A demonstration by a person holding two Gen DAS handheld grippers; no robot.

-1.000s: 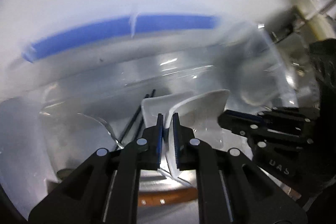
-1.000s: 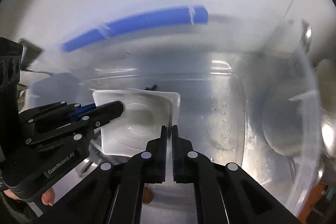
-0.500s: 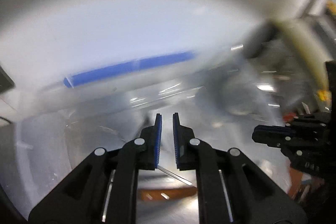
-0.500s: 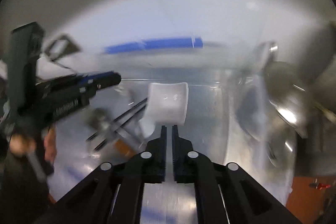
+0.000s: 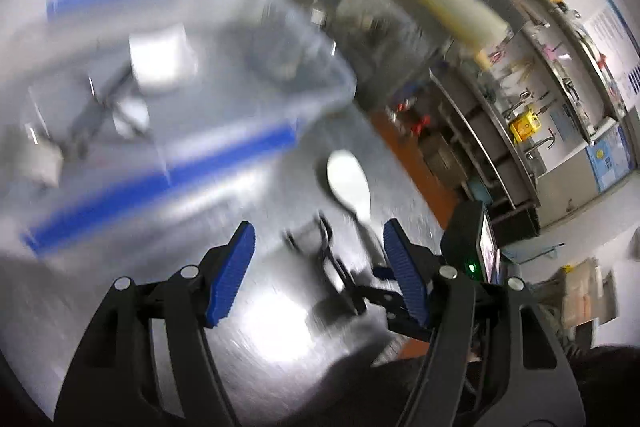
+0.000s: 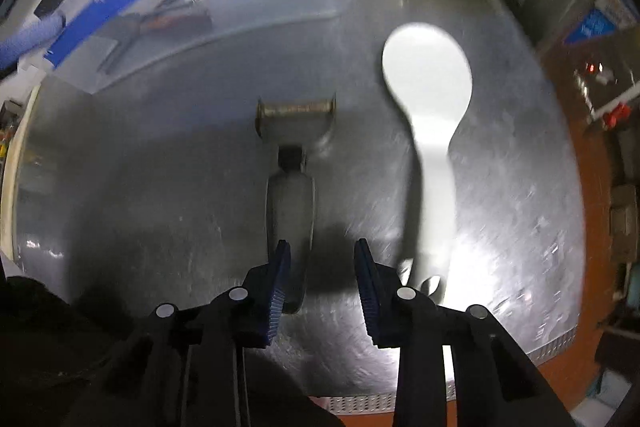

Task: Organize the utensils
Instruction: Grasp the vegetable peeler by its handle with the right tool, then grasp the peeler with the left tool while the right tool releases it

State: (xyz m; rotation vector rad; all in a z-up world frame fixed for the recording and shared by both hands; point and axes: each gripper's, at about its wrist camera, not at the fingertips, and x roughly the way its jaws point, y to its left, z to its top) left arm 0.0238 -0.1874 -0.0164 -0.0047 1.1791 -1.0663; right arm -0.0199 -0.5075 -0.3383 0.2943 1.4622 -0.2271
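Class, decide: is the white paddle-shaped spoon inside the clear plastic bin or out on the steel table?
Out. The white paddle-shaped spoon lies flat on the steel table, beside the peeler, apart from the clear plastic bin.

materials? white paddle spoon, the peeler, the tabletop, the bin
Paddle spoon: probably plastic; uniform matte white, no grain.
Peeler: metal head, dull grey shine; handle translucent grey, likely plastic, blur leaves it open.
Tabletop: looks like brushed stainless steel; scratch marks, bright glare.
Bin: clear plastic, contents show through; blue strip on the rim.
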